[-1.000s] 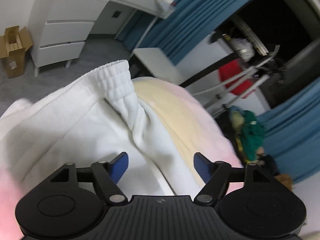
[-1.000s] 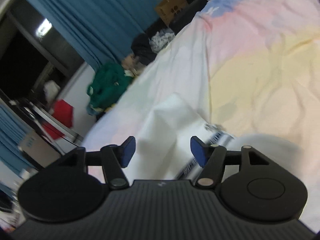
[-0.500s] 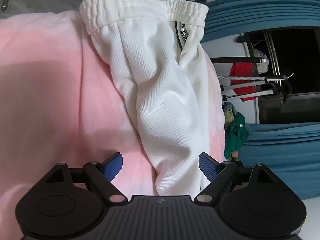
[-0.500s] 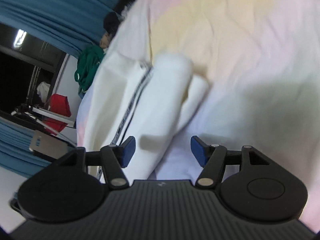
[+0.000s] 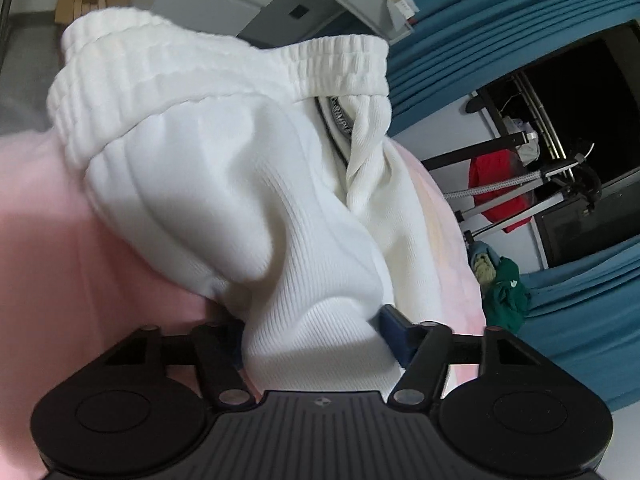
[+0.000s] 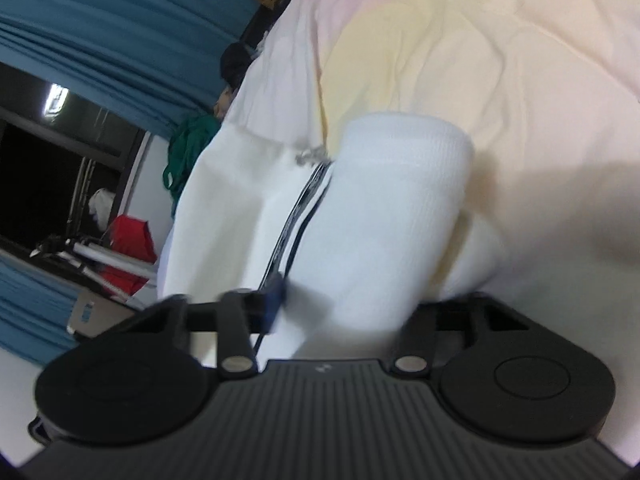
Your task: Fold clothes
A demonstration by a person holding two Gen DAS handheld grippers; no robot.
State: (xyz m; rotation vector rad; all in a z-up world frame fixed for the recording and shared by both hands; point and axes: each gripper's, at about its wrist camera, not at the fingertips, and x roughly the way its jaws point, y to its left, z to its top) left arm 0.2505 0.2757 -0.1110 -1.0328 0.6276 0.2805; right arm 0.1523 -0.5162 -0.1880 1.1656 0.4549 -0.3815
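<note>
My left gripper (image 5: 316, 336) is closing on a bunched fold of the white ribbed sweatpants (image 5: 248, 184), cloth filling the gap between its blue pads. My right gripper (image 6: 340, 300) is closing too, on the rolled leg end of the same pants, which lie on a bed under a pastel pink and yellow sheet (image 6: 500, 48). Their elastic waistband (image 5: 168, 80) stands up at the far end. Beyond the bed's right edge hang blue curtains (image 5: 472, 28), with a red garment (image 5: 500, 184) on a metal rack and a green heap (image 5: 506, 292) on the floor.
</note>
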